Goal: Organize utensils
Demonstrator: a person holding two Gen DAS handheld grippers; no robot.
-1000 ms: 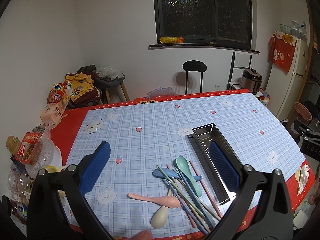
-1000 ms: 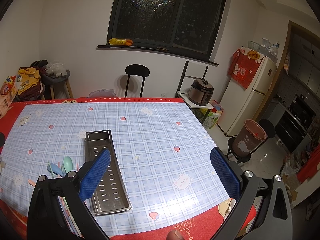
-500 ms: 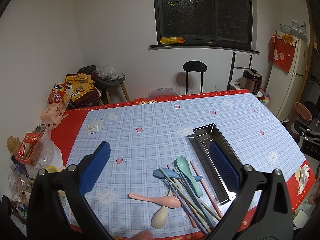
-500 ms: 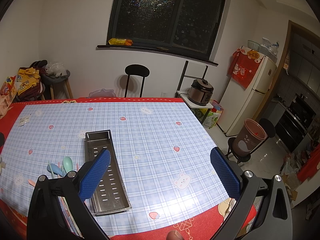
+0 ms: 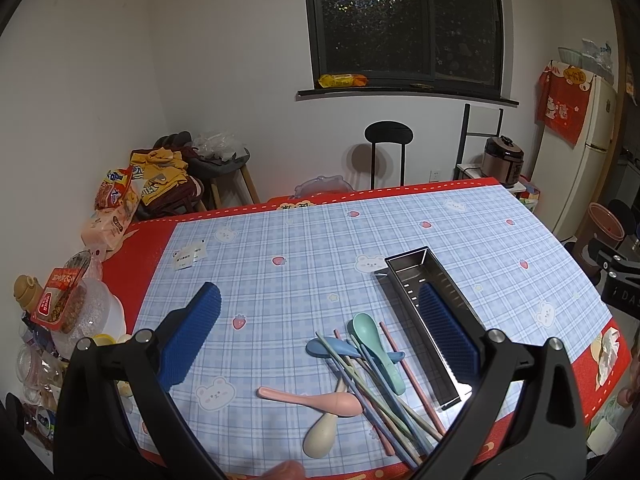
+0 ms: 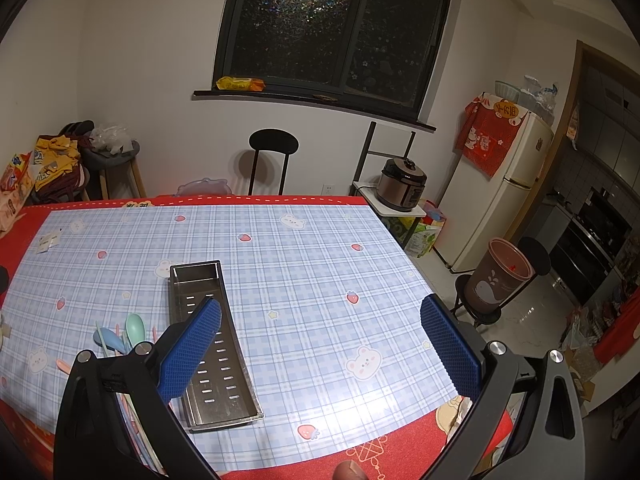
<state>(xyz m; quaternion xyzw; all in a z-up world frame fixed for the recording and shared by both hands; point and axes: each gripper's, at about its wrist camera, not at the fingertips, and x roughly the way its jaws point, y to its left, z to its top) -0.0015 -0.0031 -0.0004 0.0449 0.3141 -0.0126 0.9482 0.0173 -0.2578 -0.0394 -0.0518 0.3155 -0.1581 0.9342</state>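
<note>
The left gripper (image 5: 320, 332) hangs above the near part of the table (image 5: 460, 232) with its jaws wide apart and nothing between them. The right gripper (image 6: 320, 336) is the same, jaws wide apart and empty, further to the right over the table. The utensils lie in a loose heap near the front edge: a green spoon (image 5: 374, 346) on top, a blue spoon (image 5: 326, 347) partly under it, a pink spoon (image 5: 316, 398) and a cream spoon (image 5: 322, 432) crossing each other, and several chopsticks (image 5: 384, 400) in pink, blue and green. How many chopsticks there are is hard to count, because they overlap and their near ends are cut off by the left gripper's frame. The metal tray (image 5: 424, 300) stands just beside the heap on its right, apart from it, and it looks empty; in the left view one blue pad covers part of its inside. In the right view the tray (image 6: 224, 368) is seen more fully, with slots in its bottom, but the heap is mostly hidden behind the left finger (image 6: 188, 352); only the green spoon (image 6: 135, 327) and a bit of the blue one show. A fingertip (image 5: 286, 472) appears at the bottom edge, cut off.
</note>
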